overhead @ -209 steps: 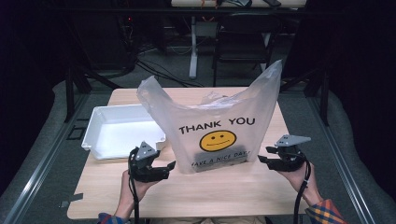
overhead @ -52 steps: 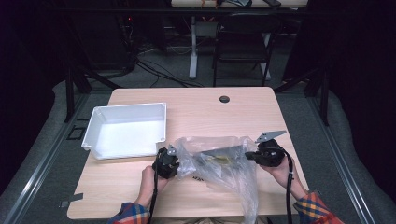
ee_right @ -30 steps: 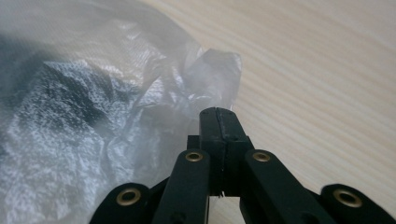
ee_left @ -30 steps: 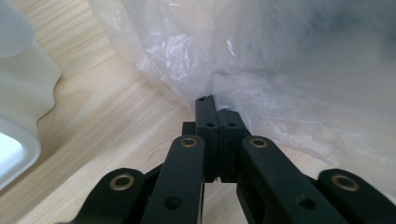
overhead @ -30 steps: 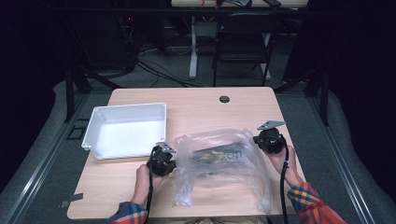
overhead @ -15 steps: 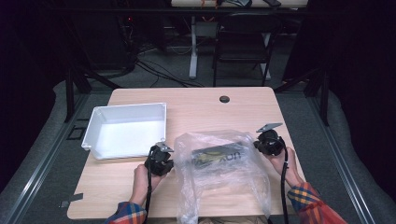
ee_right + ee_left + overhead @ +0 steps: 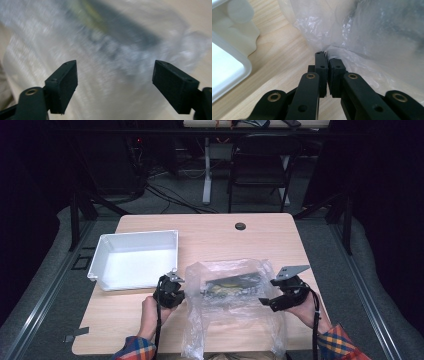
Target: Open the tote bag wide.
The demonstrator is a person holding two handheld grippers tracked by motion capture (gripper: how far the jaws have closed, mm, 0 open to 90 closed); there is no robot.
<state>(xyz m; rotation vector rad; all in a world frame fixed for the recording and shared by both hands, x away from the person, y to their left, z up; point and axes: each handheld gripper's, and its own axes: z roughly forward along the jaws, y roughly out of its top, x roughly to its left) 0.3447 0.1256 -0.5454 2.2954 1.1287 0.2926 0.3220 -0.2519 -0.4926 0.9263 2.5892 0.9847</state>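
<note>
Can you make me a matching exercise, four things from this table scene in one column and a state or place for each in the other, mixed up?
Things:
1. left gripper
2. right gripper
3. white tray
4. plastic bag

States or places:
A. lying flat between the two grippers
B. jaws wide apart
C. on the table's left half
D. jaws closed on a pinch of plastic

Pairs: 1-D, 2-B, 3-C, 4-A

A crinkly clear plastic bag [image 7: 232,305] lies flat on the pale wooden worktop [image 7: 210,232], near the person's edge. The white plastic tray [image 7: 134,260] sits to its left. A small round black hole cover [image 7: 240,226] lies behind the bag.
</note>
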